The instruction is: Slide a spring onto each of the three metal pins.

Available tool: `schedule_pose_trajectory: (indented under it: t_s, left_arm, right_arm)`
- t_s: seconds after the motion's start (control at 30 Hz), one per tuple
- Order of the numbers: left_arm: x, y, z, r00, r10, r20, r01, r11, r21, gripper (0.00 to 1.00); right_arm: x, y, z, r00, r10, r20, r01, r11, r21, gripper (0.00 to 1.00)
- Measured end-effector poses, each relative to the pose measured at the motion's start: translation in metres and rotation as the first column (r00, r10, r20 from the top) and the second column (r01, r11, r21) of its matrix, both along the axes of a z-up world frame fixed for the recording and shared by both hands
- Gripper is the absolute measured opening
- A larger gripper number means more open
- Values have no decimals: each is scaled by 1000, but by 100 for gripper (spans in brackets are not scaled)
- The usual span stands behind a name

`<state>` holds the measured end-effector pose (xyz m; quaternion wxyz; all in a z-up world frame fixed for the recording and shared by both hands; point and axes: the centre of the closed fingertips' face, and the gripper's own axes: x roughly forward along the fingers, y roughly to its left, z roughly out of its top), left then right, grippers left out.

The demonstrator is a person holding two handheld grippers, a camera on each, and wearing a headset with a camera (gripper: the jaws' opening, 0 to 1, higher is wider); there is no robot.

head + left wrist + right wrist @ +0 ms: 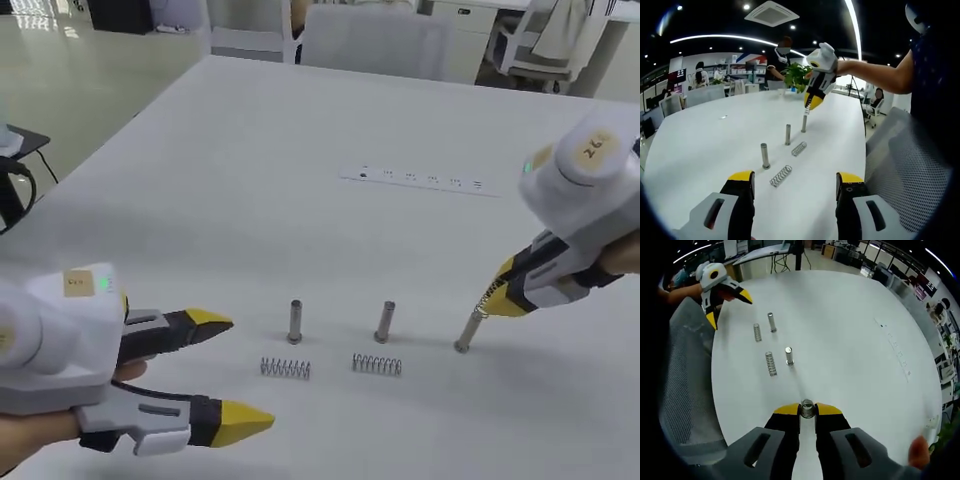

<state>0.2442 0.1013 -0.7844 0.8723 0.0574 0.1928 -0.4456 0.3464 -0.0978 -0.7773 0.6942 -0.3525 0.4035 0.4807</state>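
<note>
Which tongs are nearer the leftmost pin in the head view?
Left. The left tongs sit open just left of the leftmost pin; the right tongs are at the row's far end, shut on a spring at the rightmost pin.

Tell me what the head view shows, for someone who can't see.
The right gripper holds a spring at the top of the rightmost pin. Two bare pins stand beside it, a loose spring by each. The left gripper is open.

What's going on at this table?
A person works two handheld yellow-tipped grippers. The right gripper is shut on a small coiled metal spring, holding it at the top of the rightmost metal pin. The left gripper hovers open. Two more springs lie on the white table beside the other two upright pins, not yet fitted.
</note>
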Motion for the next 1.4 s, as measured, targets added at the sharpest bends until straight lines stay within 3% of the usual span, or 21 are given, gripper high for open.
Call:
schedule_pose_trajectory:
  t_s: [0.4,1.4]
  left_arm:
    - [0,2,0,1000,7,-2,-7,1000,-2,61]
    - [1,1,-2,1000,-3,-6,3,1000,5,60]
  right_arm:
    - [3,1,-9,1000,0,-18,0,1000,-4,9]
    - [3,6,-57,999,-20,-50,16,997,-71,9]
